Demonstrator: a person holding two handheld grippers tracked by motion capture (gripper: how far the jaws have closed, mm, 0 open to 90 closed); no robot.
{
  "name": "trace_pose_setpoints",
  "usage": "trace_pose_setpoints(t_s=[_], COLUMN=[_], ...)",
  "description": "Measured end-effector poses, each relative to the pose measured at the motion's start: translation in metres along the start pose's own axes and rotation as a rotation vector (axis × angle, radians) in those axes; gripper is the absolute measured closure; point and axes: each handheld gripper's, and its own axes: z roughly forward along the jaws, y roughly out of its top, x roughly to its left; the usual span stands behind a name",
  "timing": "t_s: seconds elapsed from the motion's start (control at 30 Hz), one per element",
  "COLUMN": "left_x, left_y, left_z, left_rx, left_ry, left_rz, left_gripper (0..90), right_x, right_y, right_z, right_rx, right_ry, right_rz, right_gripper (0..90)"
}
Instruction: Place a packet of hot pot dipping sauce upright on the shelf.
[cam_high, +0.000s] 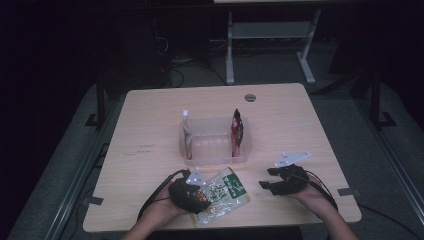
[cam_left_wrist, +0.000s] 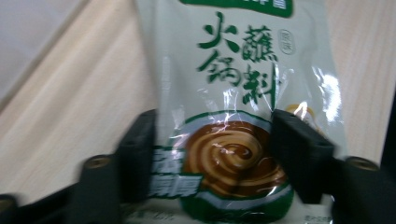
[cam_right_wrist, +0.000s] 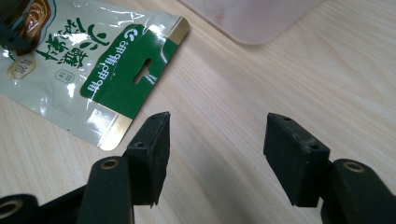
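Note:
A pale green sauce packet (cam_high: 229, 191) with a green header lies flat near the table's front edge. My left gripper (cam_high: 202, 196) is over its near end. In the left gripper view the black jaws straddle the printed brown swirl on the packet (cam_left_wrist: 233, 70). The left jaw sits at the packet's edge and the right jaw stands over its face, with no clear squeeze showing. My right gripper (cam_high: 268, 178) rests to the right of the packet, open, with bare wood between its jaws (cam_right_wrist: 217, 140). The packet's header end (cam_right_wrist: 121, 70) lies just ahead and to the left of them.
A clear plastic bin (cam_high: 215, 120) stands at the table's middle, just beyond the packet. It holds a white-capped pouch (cam_high: 187, 134) at its left end and a dark red packet (cam_high: 236, 131) at its right. The bin's corner (cam_right_wrist: 252, 21) lies ahead of my right gripper. A grey grommet (cam_high: 250, 97) sits near the far edge.

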Motion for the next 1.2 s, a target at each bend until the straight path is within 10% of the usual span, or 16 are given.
trace_pose_setpoints(t_s=[0.3,1.2], left_x=[0.005,0.009], left_y=[0.001,-0.003], left_z=[-0.006,-0.072], left_rx=[0.002,-0.291], left_ry=[-0.007,-0.064], left_rz=[0.022,0.085], left_gripper=[88.1,90.0], right_x=[0.001,0.032], right_y=[0.002,0.067], right_z=[-0.001,0.027], right_rx=[-0.013,-0.15], right_ry=[0.018,0.406], right_rz=[0.008,-0.061], right_gripper=[39.8,29.2])
